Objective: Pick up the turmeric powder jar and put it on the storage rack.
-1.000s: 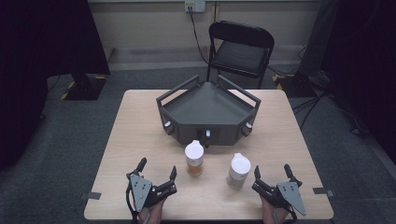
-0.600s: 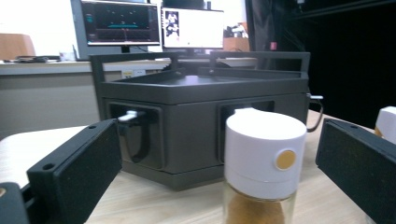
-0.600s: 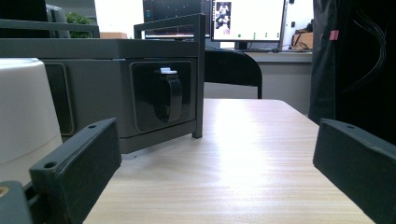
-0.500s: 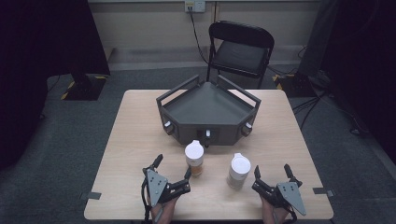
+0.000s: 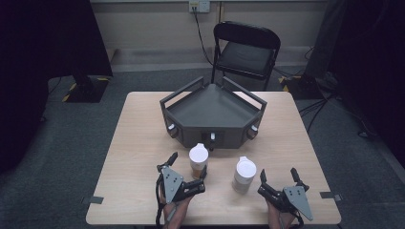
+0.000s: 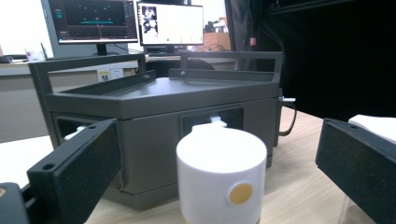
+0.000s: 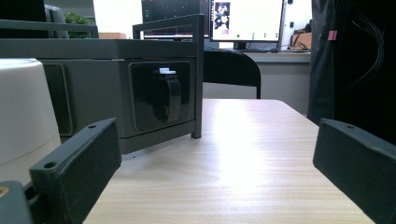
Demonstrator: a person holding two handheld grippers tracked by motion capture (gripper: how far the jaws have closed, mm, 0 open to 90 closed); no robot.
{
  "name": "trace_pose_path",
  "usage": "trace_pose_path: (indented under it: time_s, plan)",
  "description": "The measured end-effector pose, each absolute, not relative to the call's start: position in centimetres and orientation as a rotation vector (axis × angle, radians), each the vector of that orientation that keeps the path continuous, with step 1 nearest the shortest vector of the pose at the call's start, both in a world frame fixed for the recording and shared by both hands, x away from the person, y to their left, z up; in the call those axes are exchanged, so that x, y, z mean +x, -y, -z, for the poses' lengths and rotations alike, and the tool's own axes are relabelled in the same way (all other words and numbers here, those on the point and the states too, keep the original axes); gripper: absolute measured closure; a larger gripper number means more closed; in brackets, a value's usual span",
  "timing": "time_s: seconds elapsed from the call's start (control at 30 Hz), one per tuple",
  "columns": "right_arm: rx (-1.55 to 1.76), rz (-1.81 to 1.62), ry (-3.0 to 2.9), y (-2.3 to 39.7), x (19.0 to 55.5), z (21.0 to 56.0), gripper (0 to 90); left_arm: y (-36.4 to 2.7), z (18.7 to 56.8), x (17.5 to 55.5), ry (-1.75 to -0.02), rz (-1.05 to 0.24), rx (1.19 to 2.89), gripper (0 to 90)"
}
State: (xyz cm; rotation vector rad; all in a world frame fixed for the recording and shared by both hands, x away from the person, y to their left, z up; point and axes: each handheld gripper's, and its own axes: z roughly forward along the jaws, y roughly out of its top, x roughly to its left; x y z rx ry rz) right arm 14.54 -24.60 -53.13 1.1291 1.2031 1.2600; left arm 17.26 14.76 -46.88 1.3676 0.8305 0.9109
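Left gripper (image 5: 188, 167): mine, at the table's near edge around 7 o'clock; jaws spread wide, nothing clamped. In the left gripper view the flat black pads (image 6: 88, 172) look matte and grainy and flank the left cup without touching it.
Right gripper (image 5: 278, 179): mine, near edge at about 5 o'clock; jaws apart and empty, with only bare tabletop between them in the right gripper view.
Left cup (image 5: 197, 160): just ahead of my left gripper, between its jaws; an upright cylinder with a smooth white lid and a small round tan mark on the side.
Right cup (image 5: 244, 174): upright, white-lidded, same rounded shape; at 10 o'clock of my right gripper, close but apart from it.
Table (image 5: 138, 157): pale wood grain, smooth, slightly glossy.
Box (image 5: 212, 114): beyond both cups at table centre; dark grey, matte, angular with rail-like frames on top and small knobs on its front faces. It blocks the way straight forward at 12 o'clock.
Chair (image 5: 246, 50): black folding chair past the far edge, at 12 o'clock.
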Motion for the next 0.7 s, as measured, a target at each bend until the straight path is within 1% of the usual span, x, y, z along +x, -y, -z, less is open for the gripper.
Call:
trace_pose_path:
  time_s: [0.3,0.37,0.47,0.7]
  plan:
    - [1.13,-1.26,-1.202,24.6,14.5,53.1,0.0,-13.3,46.6,18.1,-0.873,-0.927,1.386,1.2]
    - [1.129,-1.26,-1.202,24.6,14.5,53.1,0.0,-13.1,46.5,18.4,-0.887,-0.914,1.4,1.4]
    - [1.129,-1.26,-1.202,24.6,14.5,53.1,0.0,-12.8,46.7,18.8,-0.911,-0.9,1.403,4.7]
    - [1.129,-1.262,-1.201,24.6,14.5,53.2,0.0,-11.6,46.8,19.6,-0.95,-0.902,1.438,6.6]
